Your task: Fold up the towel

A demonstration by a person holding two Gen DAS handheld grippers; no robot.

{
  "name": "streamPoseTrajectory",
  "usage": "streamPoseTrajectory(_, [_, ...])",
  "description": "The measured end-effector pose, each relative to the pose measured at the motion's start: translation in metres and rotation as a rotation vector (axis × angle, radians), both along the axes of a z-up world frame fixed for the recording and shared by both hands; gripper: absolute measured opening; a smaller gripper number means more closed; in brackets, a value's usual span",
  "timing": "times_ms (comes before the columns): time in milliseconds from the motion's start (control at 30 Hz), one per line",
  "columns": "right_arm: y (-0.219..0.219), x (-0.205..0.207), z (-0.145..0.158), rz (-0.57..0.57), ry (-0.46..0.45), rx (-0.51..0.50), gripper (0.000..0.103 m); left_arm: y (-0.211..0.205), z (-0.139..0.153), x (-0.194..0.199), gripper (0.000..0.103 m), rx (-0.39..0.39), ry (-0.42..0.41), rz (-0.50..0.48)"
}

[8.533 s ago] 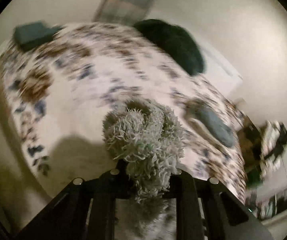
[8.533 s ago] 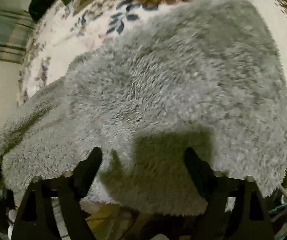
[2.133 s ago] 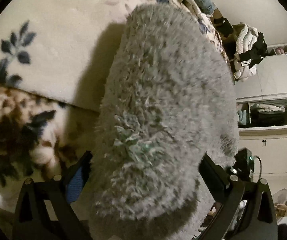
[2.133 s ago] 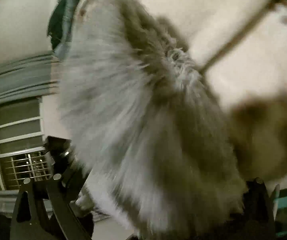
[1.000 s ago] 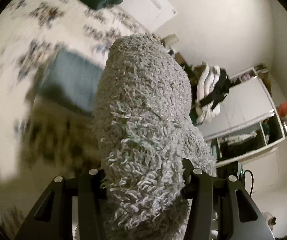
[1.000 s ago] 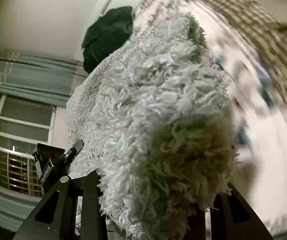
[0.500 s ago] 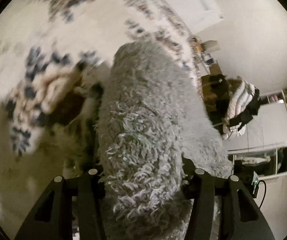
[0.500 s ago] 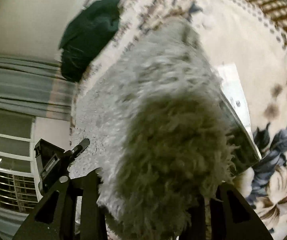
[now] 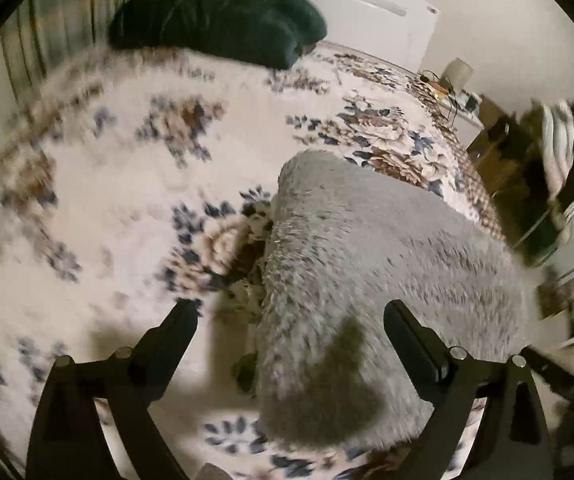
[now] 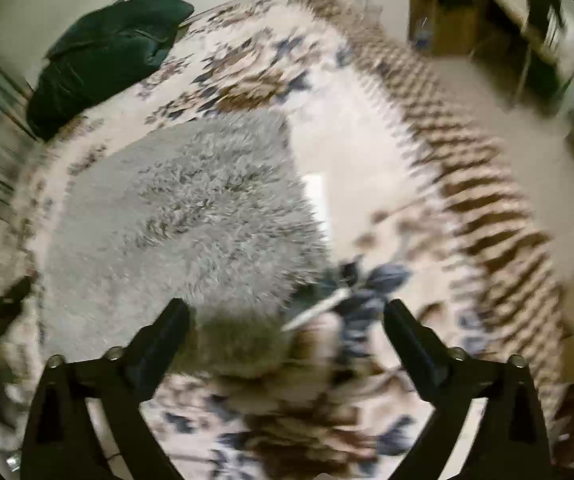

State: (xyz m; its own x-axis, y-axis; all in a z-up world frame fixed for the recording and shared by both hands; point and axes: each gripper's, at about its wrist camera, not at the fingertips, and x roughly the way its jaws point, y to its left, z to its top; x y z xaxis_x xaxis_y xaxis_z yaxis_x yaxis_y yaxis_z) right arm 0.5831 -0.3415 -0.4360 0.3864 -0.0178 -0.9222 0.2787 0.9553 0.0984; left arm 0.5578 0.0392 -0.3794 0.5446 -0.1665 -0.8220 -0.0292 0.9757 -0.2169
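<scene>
A fluffy grey towel (image 9: 371,280) lies flat and folded on a floral bedspread (image 9: 127,184). In the left wrist view my left gripper (image 9: 289,316) hovers open above the towel's near left corner, nothing between its fingers. In the right wrist view the same towel (image 10: 191,216) spreads to the left of centre, and my right gripper (image 10: 285,314) stands open over its near right corner, holding nothing. Both views are motion-blurred.
A dark green pillow (image 9: 215,12) lies at the head of the bed, also seen as a pillow (image 10: 103,52) in the right view. A white flat item (image 10: 313,200) peeks out beside the towel's right edge. Cluttered furniture (image 9: 543,168) stands beyond the bed's right side.
Both grippers were shut on the towel half a second ago. They have let go and pulled back, and the towel now lies flat on the bed.
</scene>
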Motion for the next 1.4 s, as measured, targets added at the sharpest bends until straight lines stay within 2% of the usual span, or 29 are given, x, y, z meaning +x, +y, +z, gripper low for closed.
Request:
streamPoseTrajectory(100, [0.015,-0.010,0.019,0.007,-0.029,-0.117,0.103,-0.016,0.013,-0.014,0.102,0.091,-0.022,-0.013])
streamPoseTrajectory(300, [0.030,-0.058,0.076,0.016,-0.086,-0.172,0.103,-0.034,0.051,-0.050,0.102,0.109,-0.032,-0.029])
streamPoseTrajectory(633, [0.044,-0.163,0.213,0.065,-0.236,-0.204,0.103,-0.050,0.166,-0.150,0.102,0.123,-0.142,-0.008])
streamPoseTrajectory(767, [0.048,-0.219,0.272,0.093,-0.299,-0.201,0.103,-0.056,0.217,-0.206,0.102,0.128,-0.197,0.002])
streamPoseTrajectory(967, [0.054,-0.307,0.349,0.132,-0.380,-0.195,0.103,-0.061,0.276,-0.284,0.102,0.135,-0.250,0.020])
streamPoseTrajectory(1167, [0.061,-0.374,0.402,0.145,-0.434,-0.189,0.103,-0.059,0.311,-0.337,0.102,0.154,-0.277,0.036])
streamPoseTrajectory(1400, [0.075,-0.425,0.447,0.157,-0.475,-0.214,0.103,-0.050,0.327,-0.364,0.102,0.159,-0.305,0.043])
